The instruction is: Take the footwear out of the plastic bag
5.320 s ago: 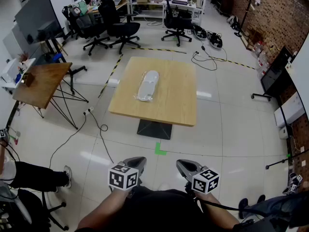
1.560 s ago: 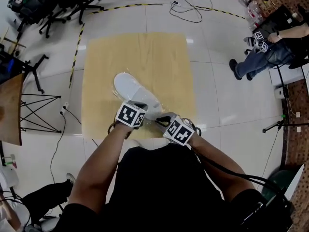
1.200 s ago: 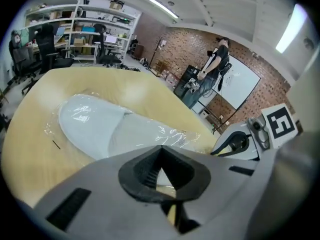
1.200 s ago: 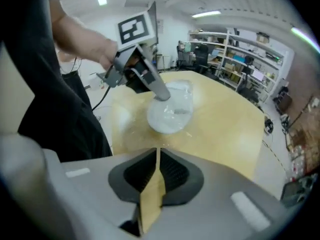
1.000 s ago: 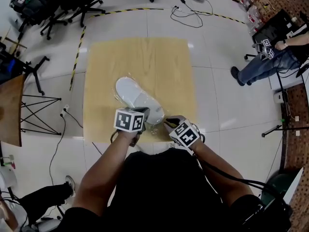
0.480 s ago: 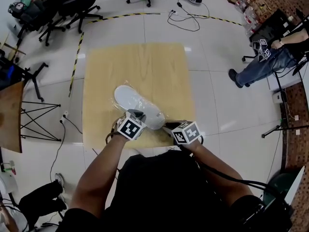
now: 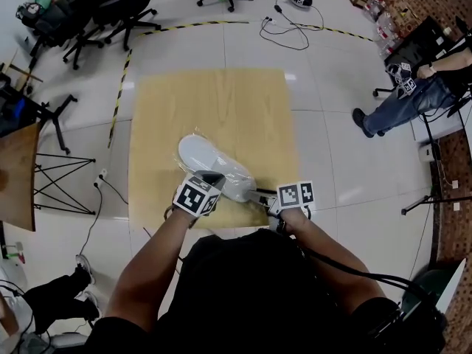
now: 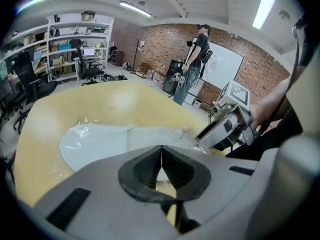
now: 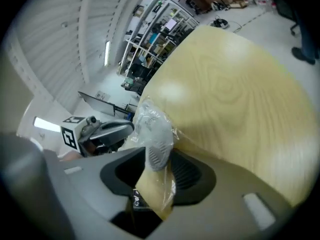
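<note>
A white shoe (image 7: 214, 168) lies inside a clear plastic bag (image 7: 237, 190) near the front edge of the light wooden table (image 7: 221, 102). My left gripper (image 7: 212, 178) sits over the shoe's near end. Its jaws have just been closing and now meet, apparently pinching the bag's film (image 8: 161, 151). My right gripper (image 7: 256, 195) reaches in from the right at the bag's loose end. Its jaws have just been opening and stand wide, with crumpled film and the shoe's end (image 9: 157, 134) loose between them. The right gripper (image 8: 222, 129) shows in the left gripper view, and the left gripper (image 9: 107, 131) in the right gripper view.
A seated person (image 7: 413, 87) holding other grippers is to the table's right. Office chairs (image 7: 110, 9) and floor cables (image 7: 291, 21) lie beyond the table, and a brown side table (image 7: 15, 172) stands at the left. Another person (image 8: 197, 59) stands by a whiteboard.
I came up to the table and both grippers reached the bagged shoe's near end. In the last second the right gripper rolled, turning its marker cube upward. The shoe has barely shifted.
</note>
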A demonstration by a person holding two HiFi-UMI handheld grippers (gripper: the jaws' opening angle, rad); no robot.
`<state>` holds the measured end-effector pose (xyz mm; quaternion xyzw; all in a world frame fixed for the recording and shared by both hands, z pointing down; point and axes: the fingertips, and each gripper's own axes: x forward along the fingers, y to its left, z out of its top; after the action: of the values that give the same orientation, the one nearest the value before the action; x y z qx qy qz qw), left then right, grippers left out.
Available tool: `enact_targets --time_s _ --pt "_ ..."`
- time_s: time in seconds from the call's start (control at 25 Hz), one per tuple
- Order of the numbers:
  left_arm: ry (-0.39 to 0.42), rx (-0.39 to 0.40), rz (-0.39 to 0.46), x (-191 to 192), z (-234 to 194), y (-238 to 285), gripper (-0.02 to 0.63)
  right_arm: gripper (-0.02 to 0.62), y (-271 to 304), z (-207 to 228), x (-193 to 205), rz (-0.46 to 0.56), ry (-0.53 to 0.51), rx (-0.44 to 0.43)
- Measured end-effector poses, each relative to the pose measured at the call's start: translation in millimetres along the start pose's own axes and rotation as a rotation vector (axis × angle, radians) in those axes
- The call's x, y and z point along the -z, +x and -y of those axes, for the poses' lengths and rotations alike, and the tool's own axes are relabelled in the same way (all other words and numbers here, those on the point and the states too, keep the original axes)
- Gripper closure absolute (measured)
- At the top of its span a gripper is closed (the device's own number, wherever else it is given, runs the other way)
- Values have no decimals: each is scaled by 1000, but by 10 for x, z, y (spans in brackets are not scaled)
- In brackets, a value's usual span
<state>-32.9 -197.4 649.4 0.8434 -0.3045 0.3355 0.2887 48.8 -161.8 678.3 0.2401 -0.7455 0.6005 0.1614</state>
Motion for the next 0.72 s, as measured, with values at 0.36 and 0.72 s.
enact_targets --time_s 0.36,0.72 --pt "-63 -260 159 24 -770 -638 518 541 -385 79 -38 23 -34 -53" --pt "8 -356 -73 412 -1302 -442 595 537 -369 134 -29 31 -40 -28"
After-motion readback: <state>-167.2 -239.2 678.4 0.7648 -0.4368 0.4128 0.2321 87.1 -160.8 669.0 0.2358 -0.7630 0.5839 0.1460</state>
